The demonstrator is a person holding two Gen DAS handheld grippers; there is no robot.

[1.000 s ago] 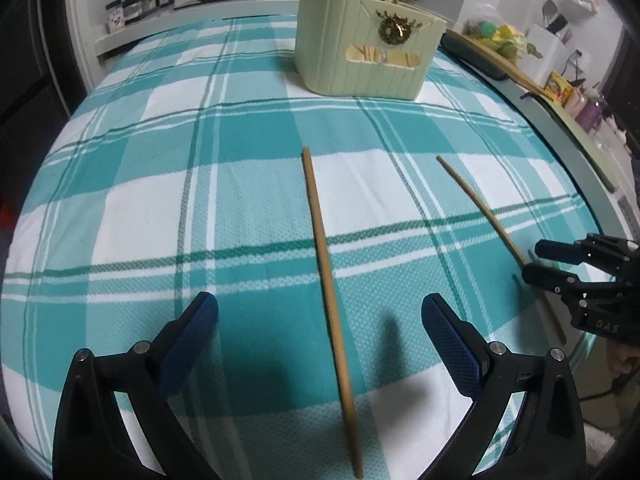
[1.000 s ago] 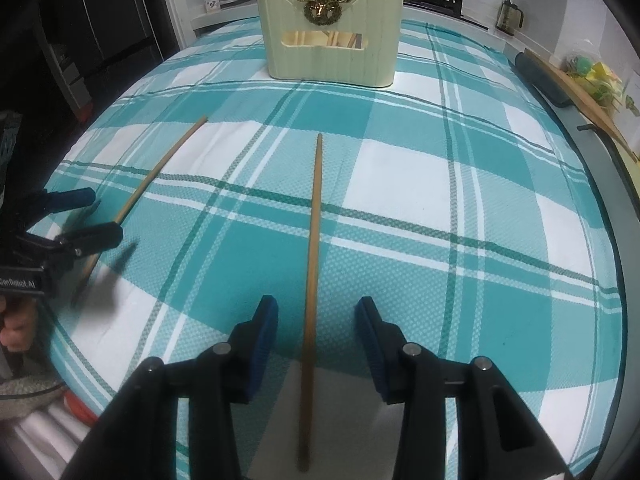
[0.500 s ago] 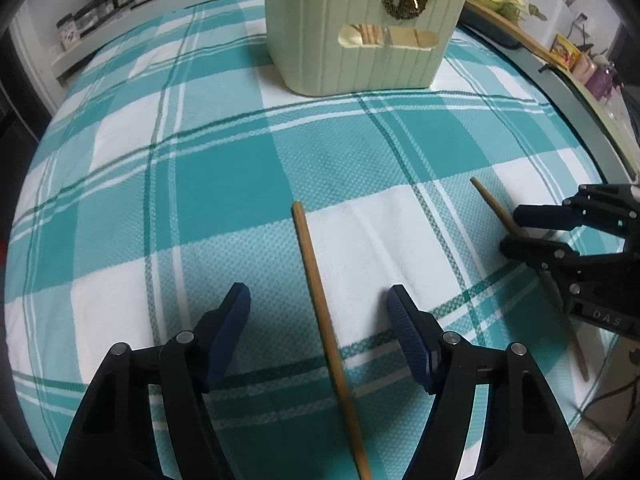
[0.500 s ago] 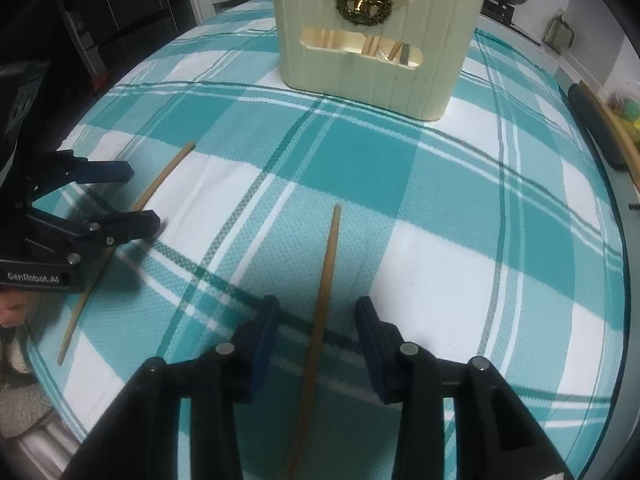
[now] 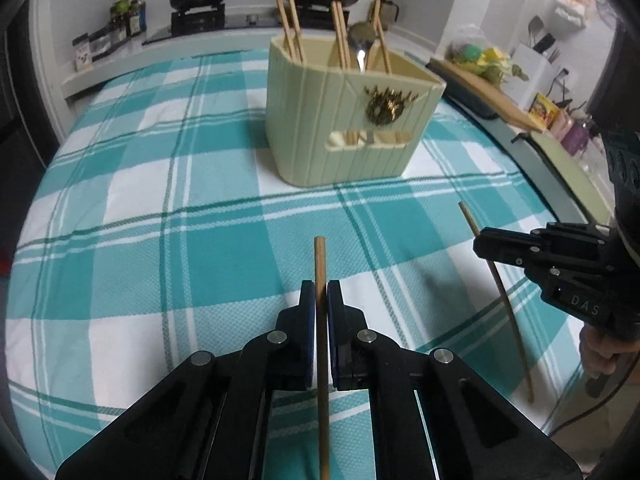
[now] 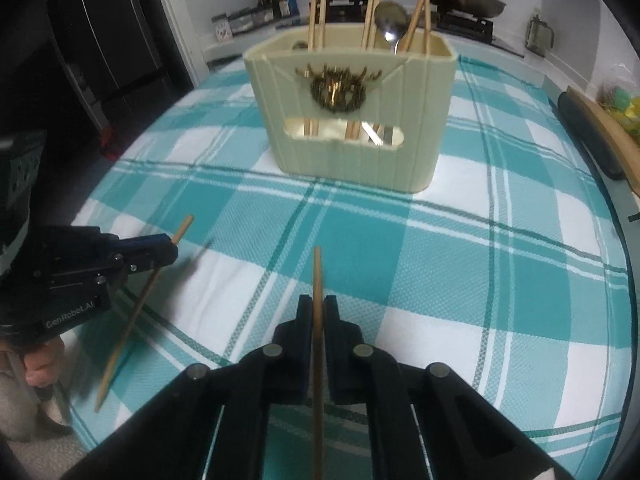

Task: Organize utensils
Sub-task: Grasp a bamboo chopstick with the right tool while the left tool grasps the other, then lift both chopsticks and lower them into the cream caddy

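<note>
Gripping one chopstick apiece, a person works two handheld claws over a teal plaid tablecloth (image 5: 132, 248) in a home kitchen. The left gripper (image 5: 321, 300) is clamped on the left chopstick (image 5: 320, 264), its blue pads pinching the shaft a little below the tip, so most of the stick trails back under the tool. The right gripper (image 6: 318, 312) is likewise closed on the right chopstick (image 6: 317, 276), held at much the same spot. From the left wrist view the right gripper appears at the frame's edge with its stick slanting down toward the cloth; whether the lower end touches the cloth cannot be told.

Ahead, well apart from both claws, stands the cream holder (image 5: 352, 120), with other chopsticks and a metal spoon (image 5: 362, 40) standing upright in it. Its open top faces up, which likely explains the grip near one end: a stick held that way could be swung upright and dropped in tip-first. Both sticks point roughly toward the holder, suggesting the carry is in hand and the placing not yet done. Pots sit on the stove (image 5: 200, 16) behind.
</note>
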